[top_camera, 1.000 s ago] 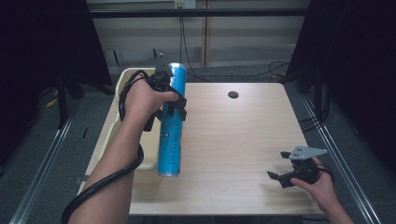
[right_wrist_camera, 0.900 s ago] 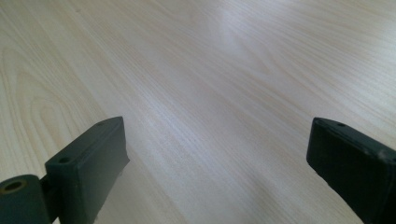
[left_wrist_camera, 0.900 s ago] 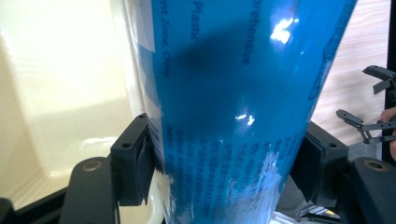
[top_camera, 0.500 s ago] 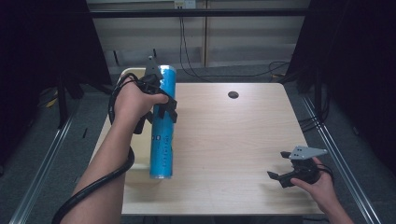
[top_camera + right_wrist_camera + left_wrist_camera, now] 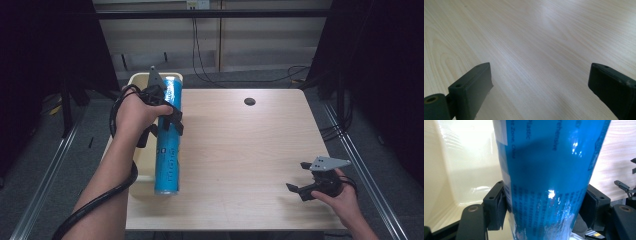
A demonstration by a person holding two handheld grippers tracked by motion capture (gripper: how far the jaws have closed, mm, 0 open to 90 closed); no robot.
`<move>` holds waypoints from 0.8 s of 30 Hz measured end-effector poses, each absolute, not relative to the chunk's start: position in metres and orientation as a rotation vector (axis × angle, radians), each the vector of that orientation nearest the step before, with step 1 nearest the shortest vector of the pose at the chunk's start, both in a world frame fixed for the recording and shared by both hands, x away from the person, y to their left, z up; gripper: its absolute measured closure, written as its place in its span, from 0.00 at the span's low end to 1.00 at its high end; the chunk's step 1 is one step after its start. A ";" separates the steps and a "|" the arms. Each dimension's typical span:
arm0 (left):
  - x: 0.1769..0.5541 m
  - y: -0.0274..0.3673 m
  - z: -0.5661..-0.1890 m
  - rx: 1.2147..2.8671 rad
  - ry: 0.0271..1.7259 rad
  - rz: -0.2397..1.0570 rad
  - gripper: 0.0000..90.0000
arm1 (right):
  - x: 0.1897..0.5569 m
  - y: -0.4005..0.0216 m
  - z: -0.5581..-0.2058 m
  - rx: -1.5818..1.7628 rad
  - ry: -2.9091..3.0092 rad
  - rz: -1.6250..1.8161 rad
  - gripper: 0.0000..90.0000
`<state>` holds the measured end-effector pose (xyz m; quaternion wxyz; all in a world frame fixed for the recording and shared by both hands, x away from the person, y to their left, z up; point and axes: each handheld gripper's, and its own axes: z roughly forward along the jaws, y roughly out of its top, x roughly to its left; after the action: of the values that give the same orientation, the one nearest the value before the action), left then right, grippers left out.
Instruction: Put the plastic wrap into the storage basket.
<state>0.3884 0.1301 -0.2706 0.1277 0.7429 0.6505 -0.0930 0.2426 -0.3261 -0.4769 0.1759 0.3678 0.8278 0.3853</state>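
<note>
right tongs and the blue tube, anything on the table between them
Nothing: in the high view, bare wooden table runs from the right tongs to the blue tube.

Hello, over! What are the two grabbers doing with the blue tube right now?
Left gripper shut on blue tube, over cream bin at table's left edge. Right gripper open, empty, low over table. Nothing in the way.

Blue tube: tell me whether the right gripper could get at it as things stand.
Probably yes: bare table lies between the open right gripper and the blue tube, though the left gripper already clamps it.
</note>
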 end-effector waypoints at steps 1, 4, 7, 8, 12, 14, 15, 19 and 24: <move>0.388 0.130 -0.271 2.165 1.898 -0.264 0.36 | 0.243 -0.326 -0.477 1.042 2.345 1.092 0.06; 0.389 0.133 -0.272 2.168 1.889 -0.284 0.36 | 0.243 -0.326 -0.477 1.041 2.346 1.097 0.06; 0.389 0.134 -0.272 2.159 1.901 -0.273 0.36 | 0.242 -0.326 -0.477 1.041 2.348 1.100 0.06; 0.389 0.134 -0.272 2.157 1.904 -0.271 0.36 | 0.242 -0.326 -0.477 1.040 2.348 1.099 0.06; 0.389 0.137 -0.274 2.145 1.913 -0.274 0.36 | 0.242 -0.326 -0.476 1.044 2.343 1.102 0.06; 0.390 0.139 -0.274 2.141 1.921 -0.273 0.36 | 0.242 -0.326 -0.476 1.044 2.341 1.108 0.06; 0.390 0.140 -0.275 2.136 1.924 -0.278 0.36 | 0.242 -0.326 -0.476 1.042 2.342 1.109 0.06; 0.388 0.143 -0.276 2.126 1.937 -0.264 0.36 | 0.242 -0.326 -0.476 1.045 2.341 1.107 0.06; 0.388 0.149 -0.278 2.101 1.956 -0.269 0.36 | 0.242 -0.326 -0.476 1.044 2.341 1.110 0.06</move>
<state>0.3884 0.1491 -0.2782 0.1289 0.7226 0.6728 -0.0927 0.2424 -0.3258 -0.4763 0.1732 0.3680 0.8255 0.3914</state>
